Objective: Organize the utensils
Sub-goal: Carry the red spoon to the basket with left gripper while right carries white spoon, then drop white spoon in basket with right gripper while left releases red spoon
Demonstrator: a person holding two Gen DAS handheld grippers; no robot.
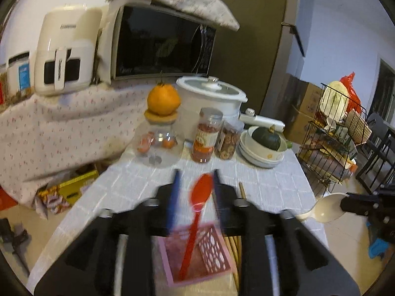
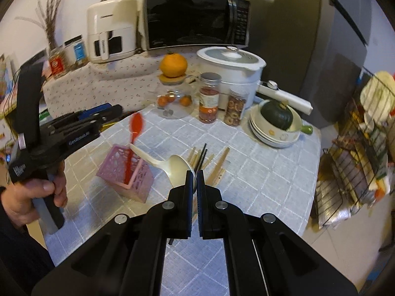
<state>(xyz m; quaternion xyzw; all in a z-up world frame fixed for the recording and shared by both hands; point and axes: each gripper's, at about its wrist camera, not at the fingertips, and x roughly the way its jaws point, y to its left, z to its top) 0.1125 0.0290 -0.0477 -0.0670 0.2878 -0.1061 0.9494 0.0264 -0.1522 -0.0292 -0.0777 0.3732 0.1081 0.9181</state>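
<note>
right gripper (image 2: 196,172) pinching cream ladle (image 2: 170,166) by its bowl rim, light, stiff, slick; left gripper (image 1: 195,175) spread, red spoon (image 1: 197,212) standing loose in pink basket (image 1: 214,254)

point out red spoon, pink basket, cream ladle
red spoon (image 1: 201,190): left wrist view, on its bowl.
pink basket (image 2: 116,164): right wrist view, on its perforated side wall.
cream ladle (image 2: 176,170): right wrist view, on its bowl.
</note>
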